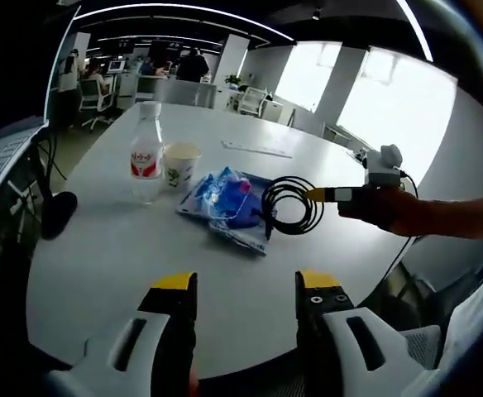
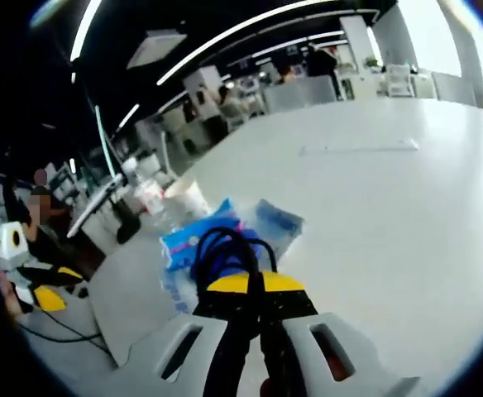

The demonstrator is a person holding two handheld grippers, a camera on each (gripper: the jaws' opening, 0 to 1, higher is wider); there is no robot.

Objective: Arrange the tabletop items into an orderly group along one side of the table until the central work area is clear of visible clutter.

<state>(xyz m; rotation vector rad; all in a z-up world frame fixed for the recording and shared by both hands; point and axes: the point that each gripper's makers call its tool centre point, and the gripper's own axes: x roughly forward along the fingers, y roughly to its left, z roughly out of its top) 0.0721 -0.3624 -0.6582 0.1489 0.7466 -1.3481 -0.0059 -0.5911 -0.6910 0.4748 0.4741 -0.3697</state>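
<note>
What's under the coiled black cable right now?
The black cable, clamped in the right gripper, hangs partly over the blue packet and the white table. The packet's underside is covered.

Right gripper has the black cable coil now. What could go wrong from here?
The cable coil, pinched in the right gripper, hangs by the blue packet; a loop might snag and drag it. A sweep toward the paper cup and water bottle could topple them.
</note>
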